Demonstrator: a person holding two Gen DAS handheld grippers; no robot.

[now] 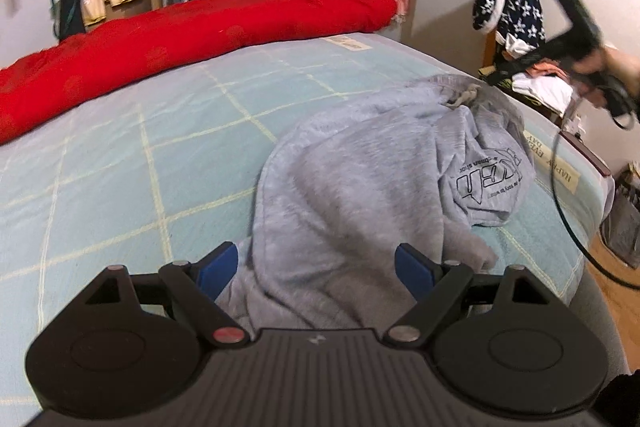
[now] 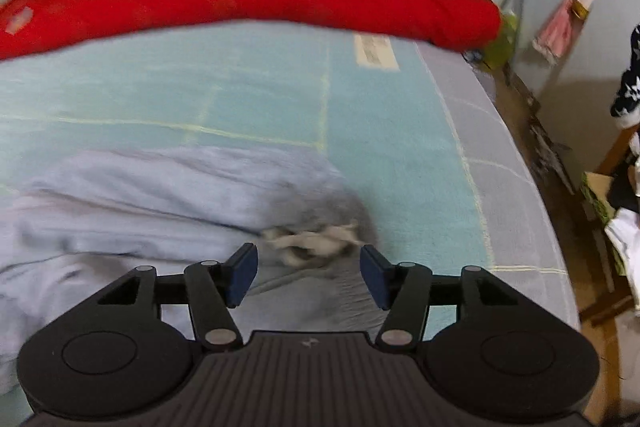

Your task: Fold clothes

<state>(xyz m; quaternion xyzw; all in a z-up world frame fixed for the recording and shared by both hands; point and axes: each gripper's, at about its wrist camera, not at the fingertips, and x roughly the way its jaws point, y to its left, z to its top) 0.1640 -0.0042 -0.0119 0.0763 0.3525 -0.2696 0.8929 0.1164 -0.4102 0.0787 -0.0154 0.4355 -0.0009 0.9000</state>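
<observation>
A crumpled grey sweatshirt with a black printed logo lies on the light blue checked bedsheet. My left gripper hovers open over its near end, nothing between the blue pads. In the right wrist view the same grey sweatshirt fills the lower left, with its whitish collar label just ahead of my right gripper, which is open and empty. The right gripper also shows blurred at the far right of the left wrist view, held by a hand.
A red duvet lies rolled along the far side of the bed. The right bed edge drops to a wooden floor. Beside it stands a chair with a star-patterned garment and a pile of clothes. A black cable hangs by the bed.
</observation>
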